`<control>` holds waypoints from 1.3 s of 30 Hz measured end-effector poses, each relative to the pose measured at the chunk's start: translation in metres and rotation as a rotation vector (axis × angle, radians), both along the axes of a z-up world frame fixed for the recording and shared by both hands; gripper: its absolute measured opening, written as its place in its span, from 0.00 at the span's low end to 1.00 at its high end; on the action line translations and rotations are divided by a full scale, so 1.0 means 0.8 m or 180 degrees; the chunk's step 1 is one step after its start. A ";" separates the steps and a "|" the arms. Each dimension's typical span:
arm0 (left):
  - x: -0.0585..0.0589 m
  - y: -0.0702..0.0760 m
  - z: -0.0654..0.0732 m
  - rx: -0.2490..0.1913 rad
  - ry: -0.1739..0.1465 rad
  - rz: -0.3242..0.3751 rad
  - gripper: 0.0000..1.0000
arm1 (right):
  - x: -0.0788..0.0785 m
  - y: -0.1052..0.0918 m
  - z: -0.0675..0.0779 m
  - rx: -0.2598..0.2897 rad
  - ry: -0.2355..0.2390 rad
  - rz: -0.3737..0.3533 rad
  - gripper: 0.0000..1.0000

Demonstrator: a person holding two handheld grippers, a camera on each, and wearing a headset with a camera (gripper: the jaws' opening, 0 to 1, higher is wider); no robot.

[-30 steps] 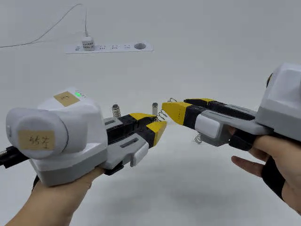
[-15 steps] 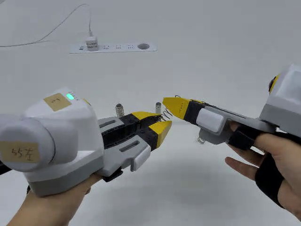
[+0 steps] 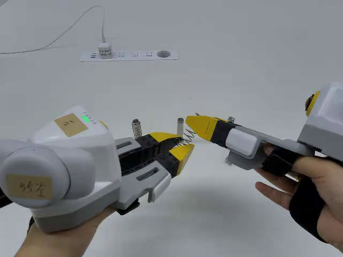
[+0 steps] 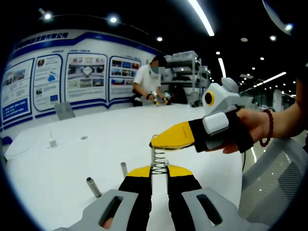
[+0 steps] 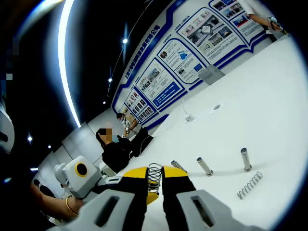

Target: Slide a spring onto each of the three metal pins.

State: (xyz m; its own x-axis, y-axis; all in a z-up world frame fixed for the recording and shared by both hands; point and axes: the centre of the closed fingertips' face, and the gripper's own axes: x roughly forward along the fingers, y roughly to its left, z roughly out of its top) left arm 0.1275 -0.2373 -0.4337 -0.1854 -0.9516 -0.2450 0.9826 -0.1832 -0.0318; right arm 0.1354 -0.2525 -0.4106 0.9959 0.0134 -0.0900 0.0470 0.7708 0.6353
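A: The left gripper (image 3: 181,147), how do its jaws stand?

B: Drawn close together, pinching one end of the held spring (image 4: 158,161). In the left gripper view the coil rises from between its yellow tips.

A: And the right gripper (image 3: 197,124)?

B: It comes in from the right, its tips almost nose to nose with the left's. Its jaws are pressed in on the other end of the same coil. The right gripper view shows the coil sitting between its two yellow tips.

A: So that spring is off the bench (image 3: 241,75)?

B: Yes, it is in the air, spanning the short gap between the two grippers. I can see it touching nothing else.

A: Where are the pins?

B: Three stand upright in a row on the bench, just beyond the tips. The sprung pin (image 3: 136,127), at the left end, already wears a coil. The middle pin (image 3: 180,125) is bare and sits just behind the held spring in the head view. The third pin (image 5: 246,159) is bare too, and in the head view its top peeks over the right gripper.

A: Any other spring?

B: A loose spring (image 5: 250,184) lies on its side on the bench near the third pin, apart from it. In the head view it lies under the right gripper.

A: What else is on the bench?

B: A white power strip (image 3: 128,54) at the far side, well apart from the pins, with one plug in it and a cable (image 3: 69,27) trailing off to the left.
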 end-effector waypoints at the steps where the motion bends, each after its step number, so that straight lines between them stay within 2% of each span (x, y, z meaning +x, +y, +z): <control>1: 0.000 0.000 -0.001 0.0016 0.0001 -0.0007 0.11 | 0.000 0.001 0.000 -0.0028 0.0007 0.0013 0.11; 2: 0.000 0.001 -0.004 0.0068 0.0042 -0.0009 0.11 | 0.001 0.003 -0.002 -0.0078 0.0036 0.0044 0.11; 5: 0.001 0.002 -0.007 0.0089 -0.0031 0.0000 0.11 | 0.003 0.008 -0.002 -0.0271 0.0072 0.0103 0.11; 16: 0.001 0.006 -0.020 0.0240 -0.0106 0.0040 0.21 | 0.010 0.011 -0.004 -0.0734 0.0208 0.0179 0.11; 20: 0.003 0.008 -0.030 0.0319 -0.0141 0.0066 0.26 | 0.015 0.006 -0.004 -0.1058 0.0275 0.0173 0.11; 24: 0.002 0.009 -0.038 0.0389 -0.0100 0.0080 0.29 | 0.022 0.001 -0.002 -0.1348 0.0320 0.0216 0.11; 26: 0.002 0.009 -0.040 0.0399 -0.0096 0.0082 0.31 | 0.027 -0.001 -0.002 -0.1437 0.0321 0.0247 0.11; 29: 0.000 0.010 -0.042 0.0417 0.0045 0.0105 0.34 | 0.033 -0.007 -0.004 -0.1529 0.0340 0.0250 0.11; 30: 0.000 0.010 -0.043 0.0425 0.0048 0.0115 0.36 | 0.035 -0.010 -0.005 -0.1561 0.0359 0.0255 0.11; 32: 0.002 0.009 -0.044 0.0435 0.0017 0.0130 0.38 | 0.038 -0.017 -0.007 -0.1741 0.0423 0.0249 0.11; 35: 0.003 0.010 -0.047 0.0461 0.0017 0.0157 0.41 | 0.044 -0.025 -0.008 -0.1797 0.0467 0.0248 0.11; 37: 0.005 0.010 -0.050 0.0488 -0.0053 0.0169 0.42 | 0.048 -0.032 -0.009 -0.1876 0.0496 0.0234 0.11; 39: 0.007 0.010 -0.050 0.0486 -0.0071 0.0185 0.44 | 0.051 -0.038 -0.009 -0.1898 0.0502 0.0220 0.11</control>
State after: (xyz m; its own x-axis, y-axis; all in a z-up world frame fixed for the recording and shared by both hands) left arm 0.1328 -0.2290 -0.4735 -0.1240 -0.9119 -0.3911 0.9921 -0.1207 -0.0331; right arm 0.1759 -0.2828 -0.4179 0.9686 -0.0205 -0.2479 0.0426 0.9956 0.0838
